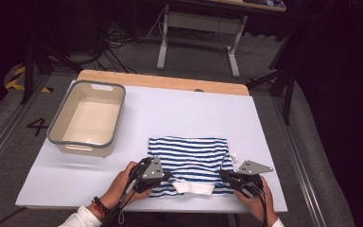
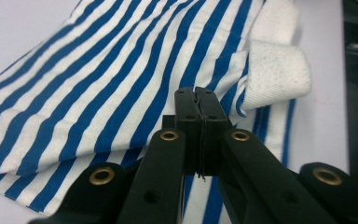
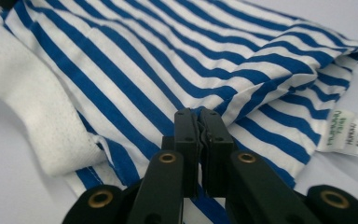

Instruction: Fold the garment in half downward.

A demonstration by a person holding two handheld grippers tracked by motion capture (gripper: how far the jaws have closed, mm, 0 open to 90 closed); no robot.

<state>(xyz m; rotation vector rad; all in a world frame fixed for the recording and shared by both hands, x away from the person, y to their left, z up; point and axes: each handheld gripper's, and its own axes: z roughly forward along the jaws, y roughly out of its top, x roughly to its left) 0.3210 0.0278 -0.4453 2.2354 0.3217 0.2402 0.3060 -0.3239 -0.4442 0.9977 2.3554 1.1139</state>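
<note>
A folded blue-and-white striped shirt (image 1: pixel 189 153) lies on the white table (image 1: pixel 184 109) near its front edge, with a white ribbed collar band (image 1: pixel 194 188) at the near side. My left gripper (image 1: pixel 170 176) pinches the shirt's near left part, jaws pressed together on a fold of striped cloth (image 2: pixel 98 84) beside the collar band (image 2: pixel 277 70). My right gripper (image 1: pixel 222 175) pinches the near right part in the same way. In the right gripper view its jaws (image 3: pixel 200 114) meet on the cloth (image 3: pixel 168 60), with the collar band (image 3: pixel 32 107) to the left and a white label (image 3: pixel 347 133) to the right.
An empty beige basin with a grey rim (image 1: pixel 59 123) stands at the table's left. A wooden strip (image 1: pixel 160 81) runs along the far edge. Beyond it, a desk frame (image 1: pixel 196 33) and cables stand on the floor. Bare table surface lies behind the shirt.
</note>
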